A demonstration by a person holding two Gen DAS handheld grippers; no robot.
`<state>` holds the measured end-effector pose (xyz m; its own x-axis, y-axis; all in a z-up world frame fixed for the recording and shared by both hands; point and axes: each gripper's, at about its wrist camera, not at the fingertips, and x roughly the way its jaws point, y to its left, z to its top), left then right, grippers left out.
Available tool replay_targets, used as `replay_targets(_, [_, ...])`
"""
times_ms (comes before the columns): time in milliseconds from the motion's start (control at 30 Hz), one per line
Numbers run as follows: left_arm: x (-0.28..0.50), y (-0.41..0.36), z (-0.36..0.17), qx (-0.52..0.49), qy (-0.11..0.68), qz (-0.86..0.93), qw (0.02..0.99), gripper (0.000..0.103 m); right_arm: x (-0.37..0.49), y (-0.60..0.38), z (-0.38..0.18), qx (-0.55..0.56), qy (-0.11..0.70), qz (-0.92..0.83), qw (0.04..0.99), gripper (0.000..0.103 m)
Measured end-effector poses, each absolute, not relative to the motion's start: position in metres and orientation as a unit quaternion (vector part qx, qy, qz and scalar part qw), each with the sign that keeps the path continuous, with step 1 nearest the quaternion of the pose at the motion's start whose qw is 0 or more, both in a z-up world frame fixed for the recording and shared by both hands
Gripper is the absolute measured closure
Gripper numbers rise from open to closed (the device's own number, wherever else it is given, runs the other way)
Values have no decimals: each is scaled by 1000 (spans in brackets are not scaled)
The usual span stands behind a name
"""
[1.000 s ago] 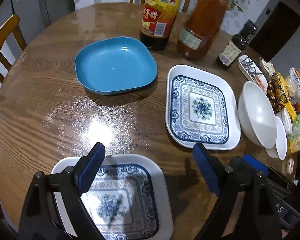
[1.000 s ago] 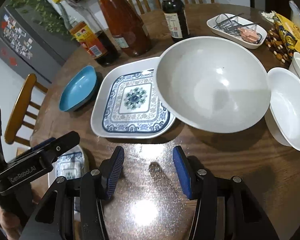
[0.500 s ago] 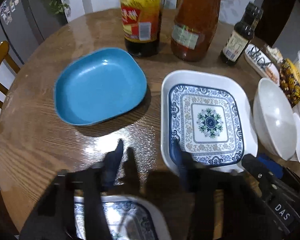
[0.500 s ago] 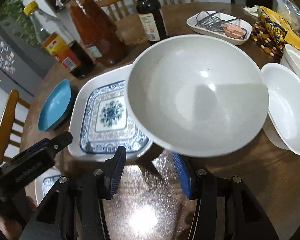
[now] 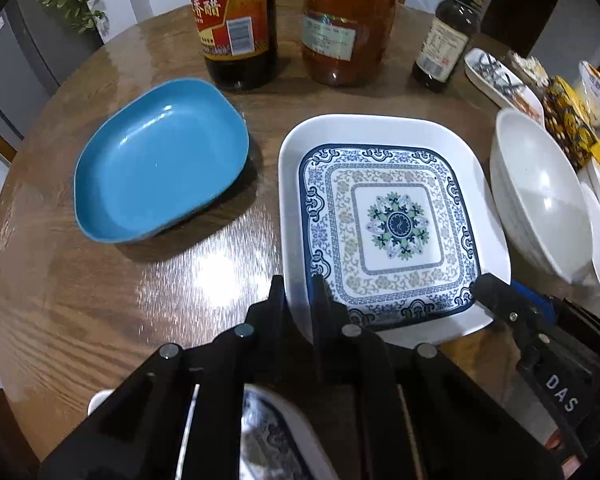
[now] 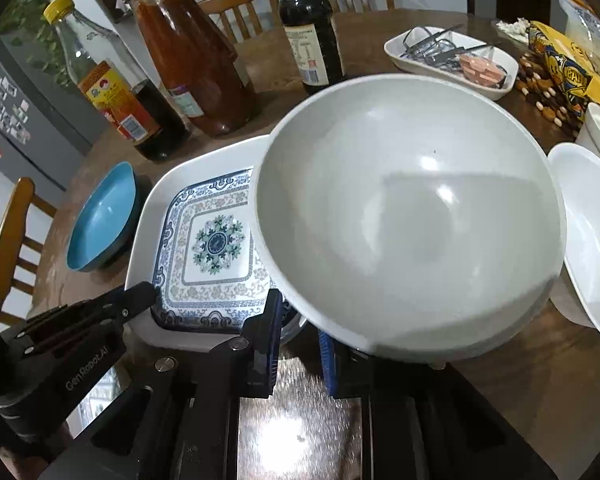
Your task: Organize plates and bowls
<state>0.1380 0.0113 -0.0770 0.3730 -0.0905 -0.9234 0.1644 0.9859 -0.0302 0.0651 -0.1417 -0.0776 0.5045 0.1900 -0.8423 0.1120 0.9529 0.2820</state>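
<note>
Both grips are just made: my left gripper (image 5: pixel 298 292) has been closing and pinches the plate (image 5: pixel 396 224) at its seven-o'clock rim, while my right gripper (image 6: pixel 300 344) has narrowed onto the bowl (image 6: pixel 408 216) at six o'clock. Next, I judge, lift each level and stack with its like.

Round glossy oak-grain tabletop (image 5: pixel 100 320), glared by overhead light. Wooden slat-back chairs (image 6: pixel 260 4) at far edge, another (image 6: pixel 12 240) at left. Grey fridge (image 6: pixel 16 120) with magnets behind; leafy green plant (image 5: pixel 68 0) against white wall.
</note>
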Motion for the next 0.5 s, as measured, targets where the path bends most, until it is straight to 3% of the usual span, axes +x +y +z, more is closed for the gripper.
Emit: replay_targets(500, [69,-7,-84,73,587,-148,793,92,-2,-163,-81,159,581,89,793,84])
